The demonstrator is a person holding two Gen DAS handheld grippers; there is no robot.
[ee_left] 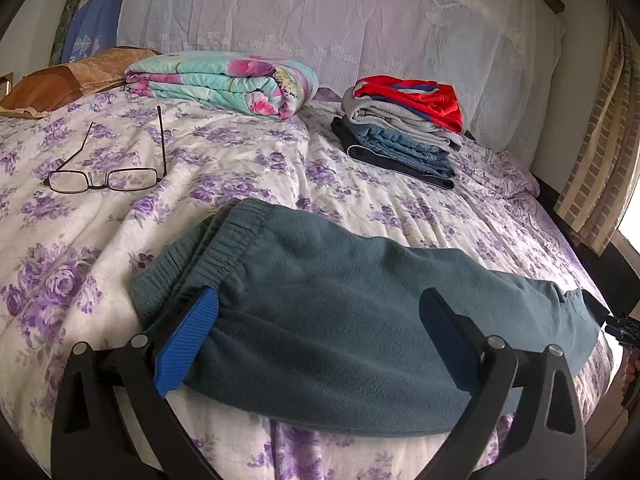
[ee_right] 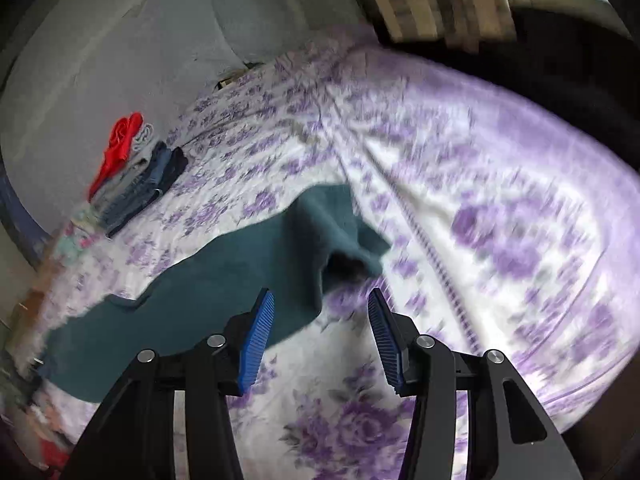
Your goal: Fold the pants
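Teal fleece pants (ee_left: 340, 300) folded flat (waistband bunched).

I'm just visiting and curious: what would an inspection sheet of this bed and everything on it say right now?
Surface: bed with a purple floral sheet, wrinkled.
Job's things: teal pants lying flat, waistband to the left in the left wrist view.
Clutter: glasses; folded floral quilt; stack of folded clothes, red on top; brown pillow.
Grippers: left gripper open, fingers either side of the pants; right gripper open, holding nothing, near the leg end.
Cables: nothing seen.
Surroundings: white lace-covered headboard; striped curtain by a window.
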